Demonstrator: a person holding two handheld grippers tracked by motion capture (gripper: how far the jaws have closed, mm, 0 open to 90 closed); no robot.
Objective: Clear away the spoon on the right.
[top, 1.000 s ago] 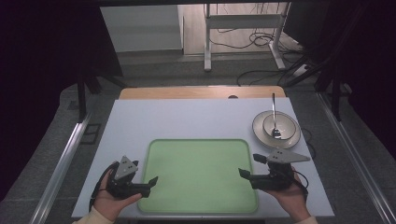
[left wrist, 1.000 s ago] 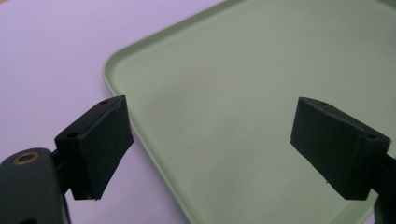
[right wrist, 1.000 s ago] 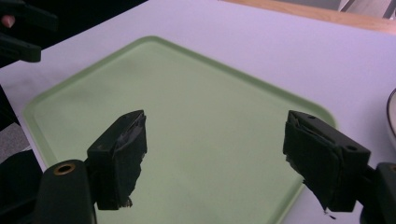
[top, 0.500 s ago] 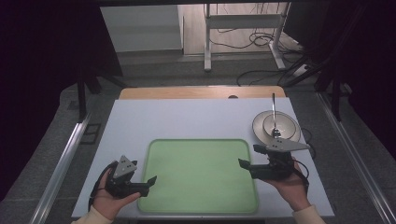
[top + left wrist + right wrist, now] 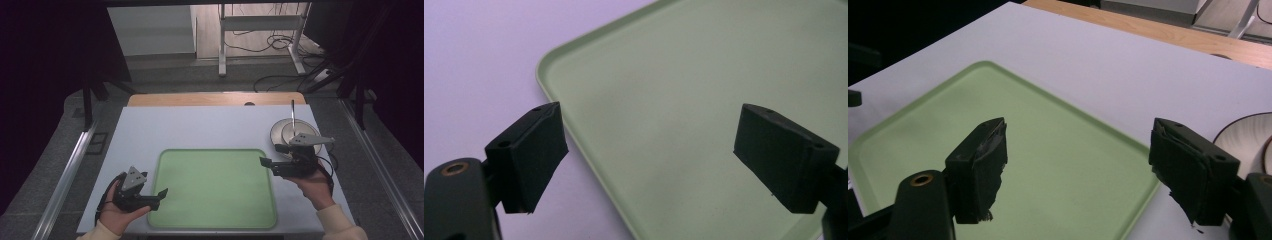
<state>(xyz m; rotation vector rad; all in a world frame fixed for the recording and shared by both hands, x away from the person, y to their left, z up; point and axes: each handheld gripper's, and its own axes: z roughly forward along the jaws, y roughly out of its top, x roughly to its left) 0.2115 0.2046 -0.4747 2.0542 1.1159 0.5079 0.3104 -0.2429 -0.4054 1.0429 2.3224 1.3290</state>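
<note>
A pale green tray point(image 5: 215, 190) lies on the white table point(image 5: 200, 125) at its front middle. At the tray's front left corner my left gripper point(image 5: 156, 192) stands open, nothing between its jaws; in the left gripper view point(image 5: 651, 130) they straddle the tray's rim point(image 5: 549, 90). My right gripper point(image 5: 271, 154) hovers open over the tray's right edge, just in front of a stack of round plates point(image 5: 292, 132) with a thin metal utensil point(image 5: 293, 112) on it. The right gripper view point(image 5: 1080, 135) looks across the tray point(image 5: 1023, 140), with a plate's edge point(image 5: 1248, 135) at the right.
A wooden strip point(image 5: 215, 98) runs along the table's far edge. Behind it are a floor with cables point(image 5: 280, 45) and a metal stand point(image 5: 260, 30). Metal rails point(image 5: 65, 175) flank the table on both sides.
My right gripper has risen and moved away from the front edge, toward the plates. The left gripper has stayed put.
</note>
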